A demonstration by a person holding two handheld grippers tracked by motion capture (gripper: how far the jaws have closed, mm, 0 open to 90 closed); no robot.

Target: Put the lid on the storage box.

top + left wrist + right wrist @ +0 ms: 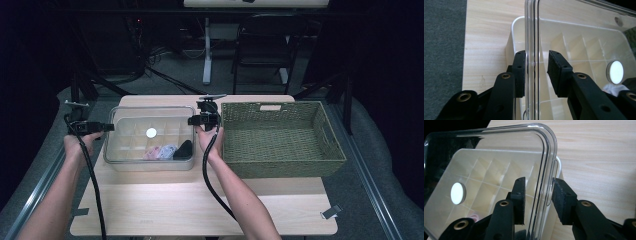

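Observation:
A clear plastic lid (129, 122) with a round white disc (151, 133) lies over a white compartment box (150, 165) at the table's left. My left gripper (111, 127) is at the lid's left edge, and in the left gripper view it (537, 56) is open, straddling the lid (584, 32) rim with one pad touching. My right gripper (192, 121) is at the lid's far right corner. In the right gripper view it (539, 182) is open around the lid (499, 150) edge. I cannot tell whether the lid is lifted off the box.
Small pink (151, 153), pale blue (168, 150) and black (185, 148) items lie in the box's near compartments. A large empty woven basket (280, 106) stands right of the box. A small tag (331, 211) lies at the near right corner. A chair (265, 40) stands beyond the table.

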